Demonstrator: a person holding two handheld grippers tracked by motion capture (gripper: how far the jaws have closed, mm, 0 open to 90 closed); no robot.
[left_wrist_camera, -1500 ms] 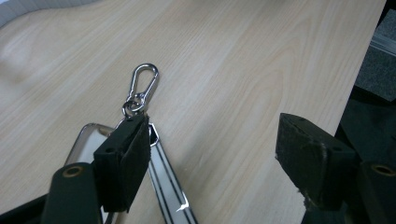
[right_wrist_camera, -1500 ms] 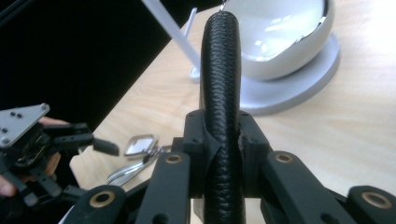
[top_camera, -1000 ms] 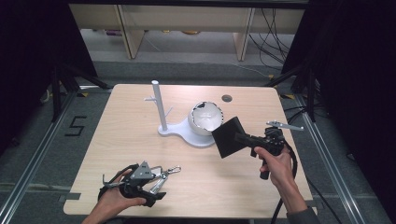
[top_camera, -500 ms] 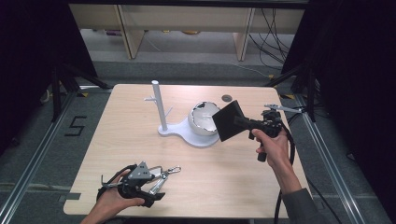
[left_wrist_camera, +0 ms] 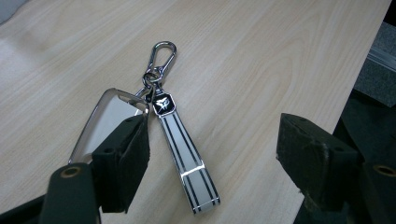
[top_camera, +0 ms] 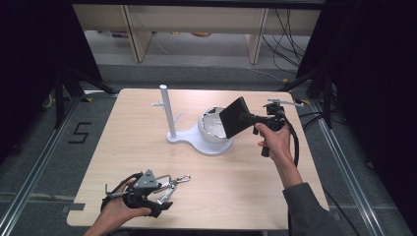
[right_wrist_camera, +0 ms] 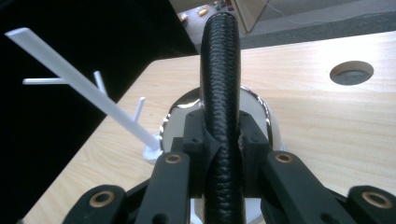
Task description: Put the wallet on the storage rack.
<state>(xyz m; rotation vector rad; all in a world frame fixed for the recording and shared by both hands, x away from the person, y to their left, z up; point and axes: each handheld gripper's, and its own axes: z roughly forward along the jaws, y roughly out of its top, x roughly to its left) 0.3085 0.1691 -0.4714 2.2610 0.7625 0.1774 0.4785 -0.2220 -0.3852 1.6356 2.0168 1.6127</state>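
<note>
Bright, even overhead light; sharp frames, dark surroundings, soft shadows.

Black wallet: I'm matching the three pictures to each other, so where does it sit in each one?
High view: the black wallet is right of centre, held above the table by the right hand-held gripper, in front of the chrome bowl.
Right gripper view: edge-on, up the middle, clamped between the jaws.
Left gripper view: looks down on the keychain lying on the table.
Shared landmark: the white peg stand.

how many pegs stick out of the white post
3 pegs on the white post: one long one pointing sideways, two short ones angled off its other side. More could hide behind the post.
</note>
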